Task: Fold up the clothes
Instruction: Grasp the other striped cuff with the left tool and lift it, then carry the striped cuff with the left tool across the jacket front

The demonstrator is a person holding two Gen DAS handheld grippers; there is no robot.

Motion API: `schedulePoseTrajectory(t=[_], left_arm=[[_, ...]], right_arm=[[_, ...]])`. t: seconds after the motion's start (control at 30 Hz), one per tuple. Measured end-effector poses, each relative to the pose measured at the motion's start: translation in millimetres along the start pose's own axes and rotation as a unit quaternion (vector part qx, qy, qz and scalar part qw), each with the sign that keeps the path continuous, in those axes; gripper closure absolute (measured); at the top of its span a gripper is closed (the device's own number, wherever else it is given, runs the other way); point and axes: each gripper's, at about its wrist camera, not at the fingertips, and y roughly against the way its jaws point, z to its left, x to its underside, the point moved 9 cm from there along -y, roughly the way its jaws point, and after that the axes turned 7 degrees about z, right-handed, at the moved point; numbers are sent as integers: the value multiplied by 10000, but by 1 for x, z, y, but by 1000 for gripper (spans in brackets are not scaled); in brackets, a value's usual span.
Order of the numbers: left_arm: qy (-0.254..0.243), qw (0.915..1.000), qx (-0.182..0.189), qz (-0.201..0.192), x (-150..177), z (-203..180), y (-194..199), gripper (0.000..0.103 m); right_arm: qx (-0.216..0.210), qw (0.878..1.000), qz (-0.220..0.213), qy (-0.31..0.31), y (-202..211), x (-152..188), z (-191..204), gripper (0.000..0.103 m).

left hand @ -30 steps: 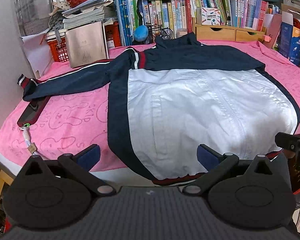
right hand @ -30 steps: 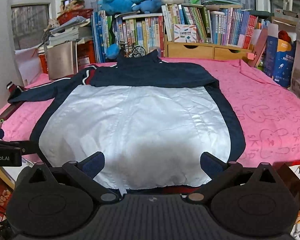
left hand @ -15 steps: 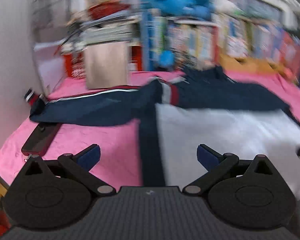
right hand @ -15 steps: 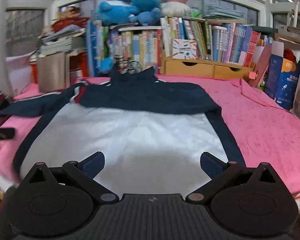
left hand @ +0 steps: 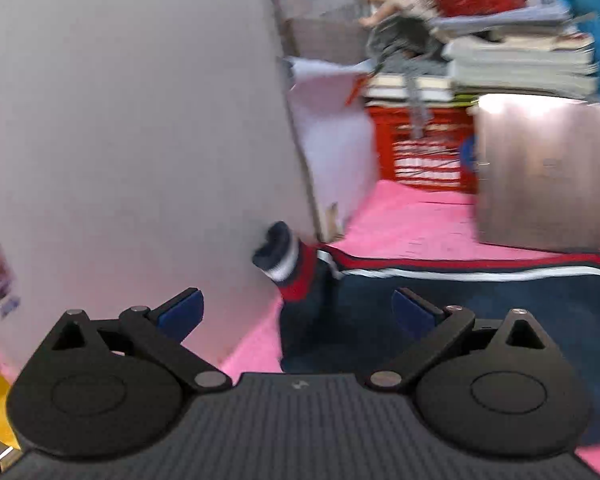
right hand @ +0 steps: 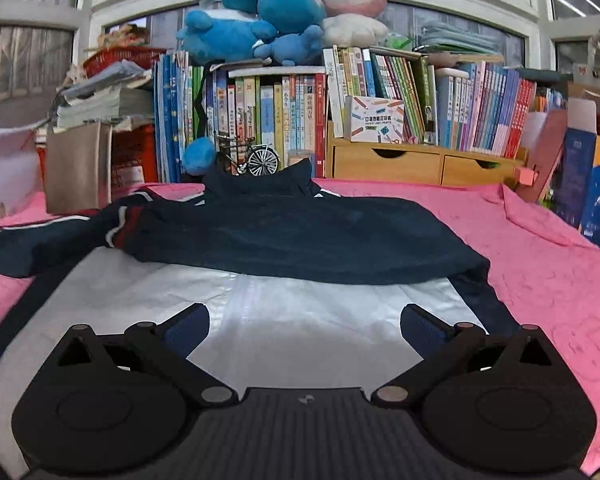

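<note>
In the left wrist view, the left gripper point(left hand: 296, 312) has its fingers spread wide with nothing between them, low over the far-left end of the pink sheet point(left hand: 412, 220). The jacket sleeve point(left hand: 480, 292) runs in from the right, dark navy with red and white stripes along its far edge. Its striped cuff point(left hand: 284, 256) is bunched upright against a pale wall panel point(left hand: 132, 120) that fills the left half of the picture. Farther back stand a shiny grey box point(left hand: 540, 172), a red basket point(left hand: 420, 148) and a blurred pile of papers.

In the right wrist view, the right gripper point(right hand: 304, 328) also has its fingers wide apart and empty, hovering over the near part of the jacket point(right hand: 300, 236). The garment lies flat in the middle of the sheet, its white panel near and its navy upper part and collar far. One sleeve stretches out to the left. Behind it a row of books point(right hand: 380, 100) lines the far edge, with plush toys point(right hand: 284, 20) on top and a small wooden drawer unit point(right hand: 420, 164) below.
</note>
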Motion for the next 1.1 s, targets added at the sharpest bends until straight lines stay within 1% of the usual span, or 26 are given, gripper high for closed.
schedulePoseTrajectory(t=[0.07,0.13,0.2,0.23,0.3,0.33,0.37,0.47,0.53,0.6,0.63,0.7,0.73,0.8,0.87,0.9,0.97,1.03,1.1], left_arm=[[51,9999,-103,103,-5,5,-22,5],[219,9991,-145,321,-7,9,-42,15],[437,9971,-142,601,-3,14,-57,45],[576,9958,-18,706,-1,15,-62,53],[835,9925,190,868,3,16,-68,78],[930,9918,210,853,5,15,-65,81],[998,9916,168,803,5,15,-62,82],[958,9943,-136,438,-2,11,-43,85],[922,9954,-135,213,-9,5,-26,85],[808,9967,-2,-13,-20,-7,-2,86],[697,9974,128,-150,-26,-19,14,86],[365,9967,527,-496,-38,-53,54,86],[192,9948,741,-670,-43,-72,75,86],[-132,9866,1272,-1015,-52,-121,119,86],[-336,9745,1870,-1194,-55,-174,155,86],[-445,9676,2177,-1195,-53,-203,170,85],[-723,9547,2651,-1141,-42,-257,195,85],[-1039,9452,2944,-955,-26,-309,206,85],[-1371,9393,3064,-712,-2,-347,212,81]], right_arm=[[-46,10000,43,28,-9,-2,5,0],[-120,9998,114,53,-17,-3,10,0],[-133,9997,167,98,-24,-2,16,0],[-138,9996,191,121,-27,-2,18,0],[-192,9994,252,166,-31,1,22,0],[-215,9992,278,179,-33,3,23,0],[-237,9991,306,188,-35,5,24,0],[-306,9989,342,129,-38,7,23,0],[-391,9987,334,47,-38,6,20,0],[-465,9984,310,-56,-37,6,16,0],[-499,9982,300,-108,-36,7,14,0],[-569,9978,253,-230,-34,6,9,0],[-604,9975,225,-294,-32,6,7,0],[-661,9966,172,-462,-29,5,-1,0],[-709,9954,122,-640,-26,4,-10,0],[-736,9946,100,-729,-23,3,-15,0],[-736,9936,41,-858,-17,1,-27,0],[-697,9932,5,-933,-10,2,-39,0],[-627,9928,-23,-1023,-4,3,-53,0]])
